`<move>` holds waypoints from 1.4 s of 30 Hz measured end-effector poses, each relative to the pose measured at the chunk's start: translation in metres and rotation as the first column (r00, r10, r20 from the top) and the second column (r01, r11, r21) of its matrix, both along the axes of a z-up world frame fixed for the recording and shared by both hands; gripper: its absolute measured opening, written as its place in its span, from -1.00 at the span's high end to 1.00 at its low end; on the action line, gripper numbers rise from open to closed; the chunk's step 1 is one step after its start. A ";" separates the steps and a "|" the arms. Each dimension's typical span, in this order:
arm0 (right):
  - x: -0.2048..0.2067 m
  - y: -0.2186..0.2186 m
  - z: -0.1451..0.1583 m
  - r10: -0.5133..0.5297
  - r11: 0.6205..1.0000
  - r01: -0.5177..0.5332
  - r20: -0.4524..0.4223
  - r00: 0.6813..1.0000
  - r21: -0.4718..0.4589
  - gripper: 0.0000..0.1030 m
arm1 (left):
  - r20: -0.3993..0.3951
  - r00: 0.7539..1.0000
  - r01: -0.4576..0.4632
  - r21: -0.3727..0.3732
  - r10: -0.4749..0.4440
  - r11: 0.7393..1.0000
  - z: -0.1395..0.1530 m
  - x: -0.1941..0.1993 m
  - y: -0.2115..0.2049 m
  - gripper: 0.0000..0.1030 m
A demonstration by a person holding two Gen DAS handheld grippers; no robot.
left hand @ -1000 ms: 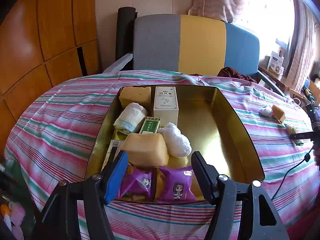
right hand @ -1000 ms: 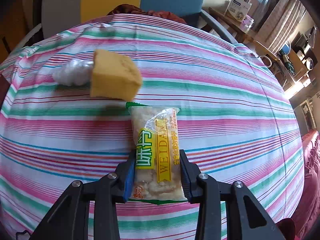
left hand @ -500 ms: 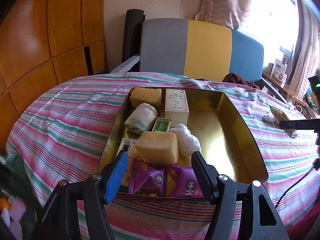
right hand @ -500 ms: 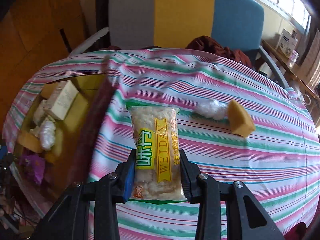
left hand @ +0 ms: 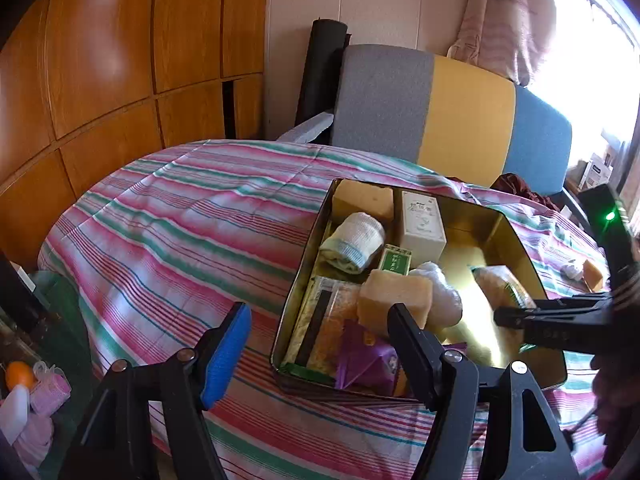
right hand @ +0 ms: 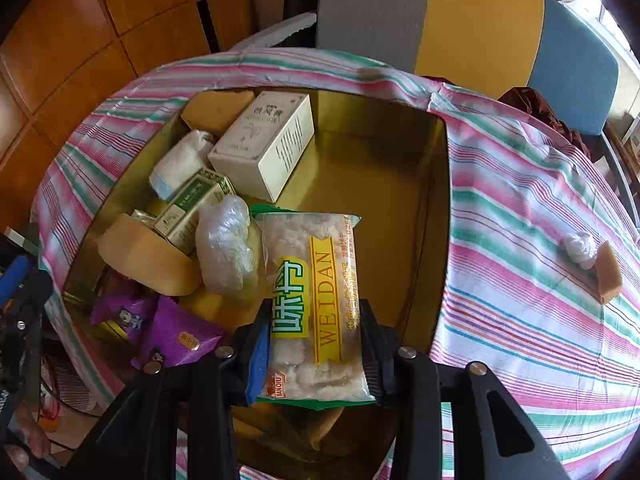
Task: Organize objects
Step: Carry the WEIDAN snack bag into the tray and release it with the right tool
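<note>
My right gripper (right hand: 312, 344) is shut on a clear snack packet (right hand: 312, 300) with a yellow and green label. It holds the packet above the bare right half of the gold tin (right hand: 438, 200). In the left wrist view, one of its fingers (left hand: 552, 320) and the packet (left hand: 500, 288) reach in over the tin (left hand: 304, 280) from the right. My left gripper (left hand: 320, 344) hangs at the tin's near left corner. Its jaws are opening and nothing is between them. The tin's left half holds a white box (right hand: 264, 144), a sponge (right hand: 148, 256), a plastic-wrapped wad (right hand: 226, 244), a rolled cloth (right hand: 180, 160) and purple packets (right hand: 176, 332).
A sponge wedge (right hand: 608, 272) and a small plastic wad (right hand: 578, 246) lie on the striped tablecloth (right hand: 520, 200) right of the tin. A grey, yellow and blue chair (left hand: 440, 108) stands behind the table. Wooden cabinets (left hand: 100, 60) are at the left, with clutter on the floor (left hand: 24, 392).
My right gripper has carried the snack packet from the tablecloth on the right to above the tin. My left gripper has shifted to the left, and its jaws stand wider.
</note>
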State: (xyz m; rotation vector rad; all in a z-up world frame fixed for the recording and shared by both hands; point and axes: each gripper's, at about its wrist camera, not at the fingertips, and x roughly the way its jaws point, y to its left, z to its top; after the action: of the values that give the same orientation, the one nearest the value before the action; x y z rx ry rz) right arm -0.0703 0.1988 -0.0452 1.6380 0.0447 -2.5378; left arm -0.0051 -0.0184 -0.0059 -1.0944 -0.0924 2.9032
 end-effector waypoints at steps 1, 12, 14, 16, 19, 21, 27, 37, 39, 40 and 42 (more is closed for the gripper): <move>-0.002 -0.003 -0.007 -0.010 1.000 0.010 0.013 1.000 0.016 0.24 | 0.003 1.000 -0.003 0.003 0.003 1.000 -0.001 0.000 -0.001 -0.39; 0.009 -0.013 -0.025 0.003 0.999 -0.004 0.036 0.999 0.051 0.08 | 0.021 1.000 -0.008 0.013 0.008 1.000 -0.010 -0.001 -0.005 -0.41; 0.011 -0.013 -0.024 0.004 0.999 -0.006 0.035 0.999 0.041 0.07 | 0.018 1.000 -0.006 0.010 0.005 1.000 -0.009 0.000 -0.003 -0.41; 0.015 -0.013 -0.023 0.013 0.999 -0.014 0.031 0.999 0.038 0.06 | 0.016 1.000 -0.004 0.008 0.003 1.000 -0.009 0.000 -0.001 -0.42; 0.021 -0.009 -0.011 0.020 0.999 -0.020 -0.010 1.000 0.031 0.06 | 0.014 1.000 0.002 0.003 -0.002 1.000 -0.008 0.000 0.001 -0.42; 0.026 -0.002 -0.004 0.013 1.000 -0.012 -0.041 0.999 0.023 0.06 | 0.017 1.000 0.008 -0.001 -0.008 1.000 -0.008 0.000 0.004 -0.42; 0.032 0.032 0.016 -0.018 0.999 0.013 -0.118 0.993 -0.043 0.09 | 0.014 0.999 0.045 -0.010 -0.045 0.999 -0.003 0.001 0.016 -0.44; 0.051 0.148 0.037 -0.228 0.972 0.215 -0.160 0.960 -0.094 0.07 | 0.001 0.991 0.137 -0.036 -0.137 0.990 0.005 -0.003 0.051 -0.45; 0.050 0.181 0.027 -0.296 0.954 0.284 -0.125 0.947 -0.099 0.07 | -0.004 0.987 0.159 -0.040 -0.160 0.986 0.007 -0.003 0.059 -0.45; 0.049 0.197 0.023 -0.329 0.943 0.320 -0.109 0.938 -0.096 0.07 | -0.004 0.986 0.167 -0.043 -0.167 0.985 0.008 -0.003 0.062 -0.45; 0.048 0.232 0.015 -0.402 0.915 0.395 -0.082 0.912 -0.089 0.07 | 0.000 0.983 0.183 -0.043 -0.183 0.982 0.010 -0.004 0.069 -0.45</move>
State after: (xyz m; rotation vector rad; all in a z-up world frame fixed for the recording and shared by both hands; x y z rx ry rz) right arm -0.0222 0.4308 -0.0305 1.6323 -0.4097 -2.8719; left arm -0.0091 0.0502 0.0038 -1.0423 0.0672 2.7557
